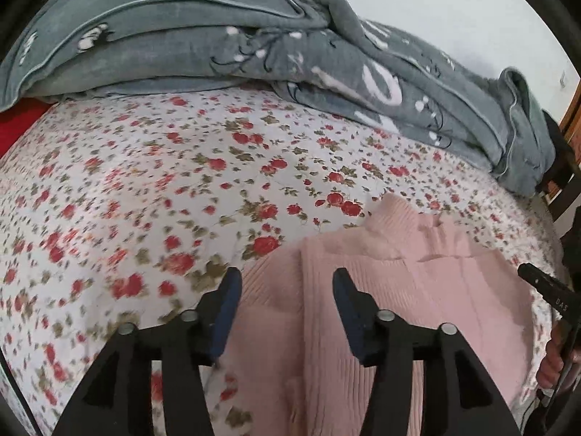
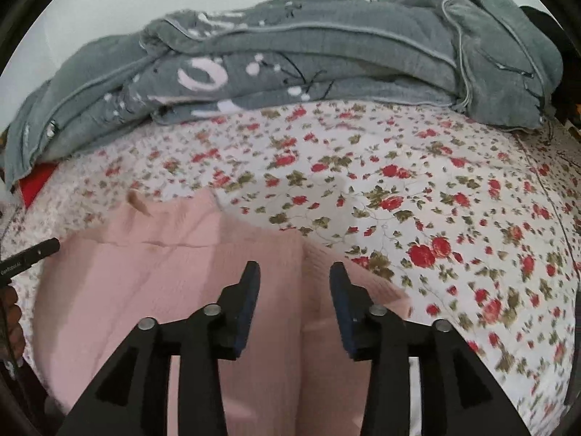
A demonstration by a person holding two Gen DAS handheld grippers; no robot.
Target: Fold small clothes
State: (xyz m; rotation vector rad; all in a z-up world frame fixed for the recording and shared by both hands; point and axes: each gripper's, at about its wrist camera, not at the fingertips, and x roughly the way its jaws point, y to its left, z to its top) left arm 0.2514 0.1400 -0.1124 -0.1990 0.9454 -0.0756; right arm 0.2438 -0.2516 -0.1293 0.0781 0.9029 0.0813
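Lying flat on the floral bed sheet [image 1: 152,167], the pink ribbed knit top [image 1: 410,290] looks partly folded: its sides appear turned in over the middle, with lengthwise folded edges running through the body, and the high collar points toward twelve o'clock in both views. My reading is that the side folds are done, while a crosswise fold to bring hem to collar, and any tidying, are left; the hem end lies under the cameras and cannot be seen.

From the left wrist view, the left tool [image 1: 287,283] hangs over the garment's left part at six o'clock, tilted steeply down, jaws apart with nothing between them, pads clear of the cloth. From the right wrist view, the right tool [image 2: 294,276] hovers likewise over the right part, jaws apart and empty, a fold line running between them.

Each tool's black tip shows at the other's frame edge, at about three and nine o'clock, so the hands sit side by side. A grey blanket [image 2: 326,58] is heaped across twelve o'clock, well apart from the top.
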